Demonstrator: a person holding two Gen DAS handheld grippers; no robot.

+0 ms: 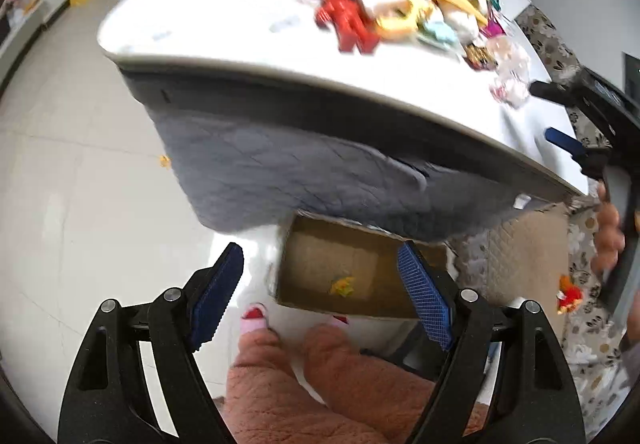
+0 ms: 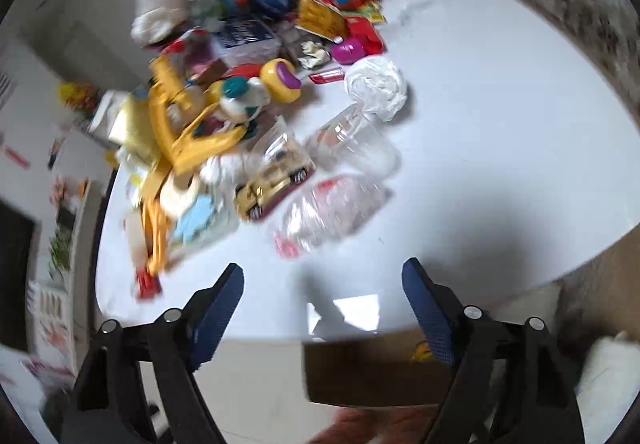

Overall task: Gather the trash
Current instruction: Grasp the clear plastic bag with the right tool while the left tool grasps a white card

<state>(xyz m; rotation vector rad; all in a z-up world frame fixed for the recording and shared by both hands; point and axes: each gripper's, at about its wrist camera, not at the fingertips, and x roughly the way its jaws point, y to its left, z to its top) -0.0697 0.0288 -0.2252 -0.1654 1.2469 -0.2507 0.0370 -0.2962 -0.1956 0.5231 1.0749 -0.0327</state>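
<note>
My left gripper (image 1: 320, 276) is open and empty, held over a cardboard box (image 1: 316, 240) on the floor under the table edge. A small yellow wrapper (image 1: 342, 286) lies in the box. My right gripper (image 2: 322, 294) is open and empty above the white table's (image 2: 500, 164) near edge; it also shows in the left wrist view (image 1: 560, 116). In front of it lie crumpled clear plastic wrappers (image 2: 332, 208), a clear plastic bottle (image 2: 352, 140) and a white crumpled bag (image 2: 376, 86). The box edge (image 2: 372, 372) shows below the table.
A pile of toys and packaging (image 2: 224, 84) covers the table's far left, with a gold toy car (image 2: 272, 184). Red and yellow toys (image 1: 352, 16) show in the left wrist view. A grey quilted cover (image 1: 280, 172) hangs below the table. My legs (image 1: 320, 384) are beneath.
</note>
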